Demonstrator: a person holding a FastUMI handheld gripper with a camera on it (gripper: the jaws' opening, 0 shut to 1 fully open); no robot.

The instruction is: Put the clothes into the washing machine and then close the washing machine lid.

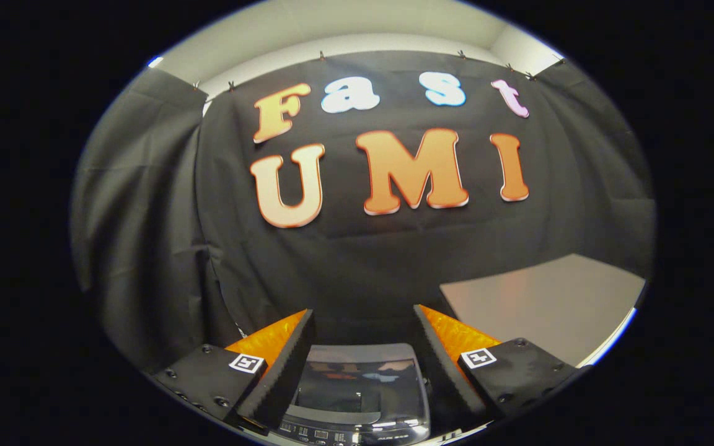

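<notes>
A: What takes up the most room?

B: The black cloth wall (pixel 363 248), hanging across the whole back of the booth. At about four o'clock from the fingers lies a pale grey worktop (pixel 543 303), bare on the part I can see.

A: And the washing machine?

B: The washing machine (pixel 357 390) sits low at six o'clock, showing between the two fingers. Its lid (pixel 357 378) is dark, glossy and lies flat, down over the tub, and a control panel (pixel 332 433) runs along its near edge. I cannot see any clothes.

A: The gripper?

B: The gripper (pixel 363 347) hovers above the machine, its jaws spread wide, with nothing between them and touching nothing.
</notes>
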